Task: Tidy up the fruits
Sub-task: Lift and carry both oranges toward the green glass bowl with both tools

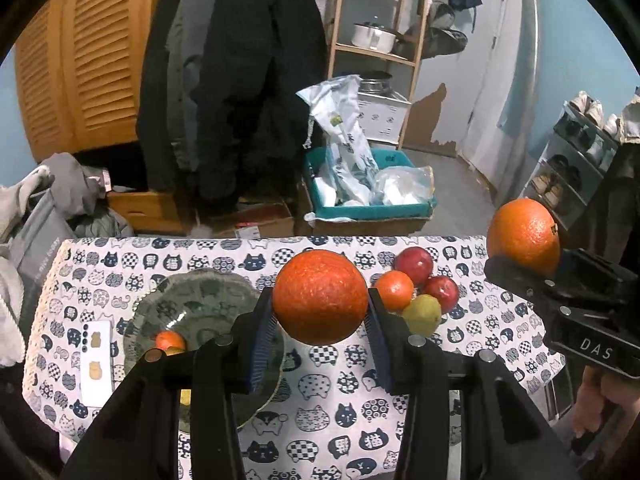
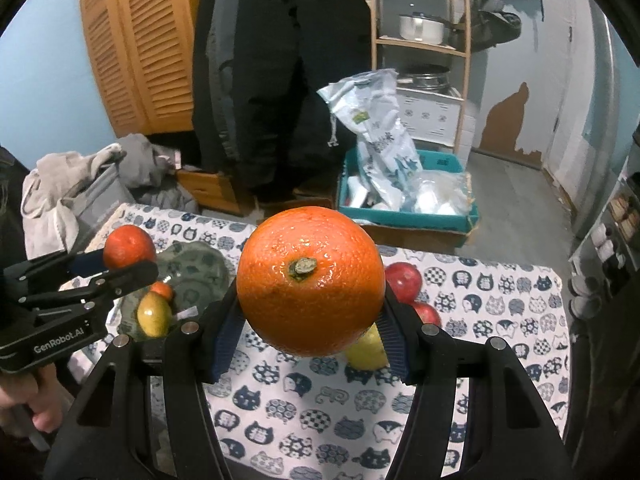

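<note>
You are holding a deep red-orange orange (image 1: 320,297) in the left hand-held gripper (image 1: 320,320), raised above the table (image 1: 480,360). You are holding a brighter orange (image 2: 310,280) in the right hand-held gripper (image 2: 310,336), its stem scar facing you. On the cloth, at two o'clock from the left orange, two red apples (image 1: 416,265), a small orange (image 1: 394,290) and a yellow-green lemon (image 1: 422,315) are sitting clustered together. At nine o'clock, the glass plate (image 1: 192,300) is carrying a small tangerine (image 1: 170,340) and a lemon (image 2: 154,314).
</note>
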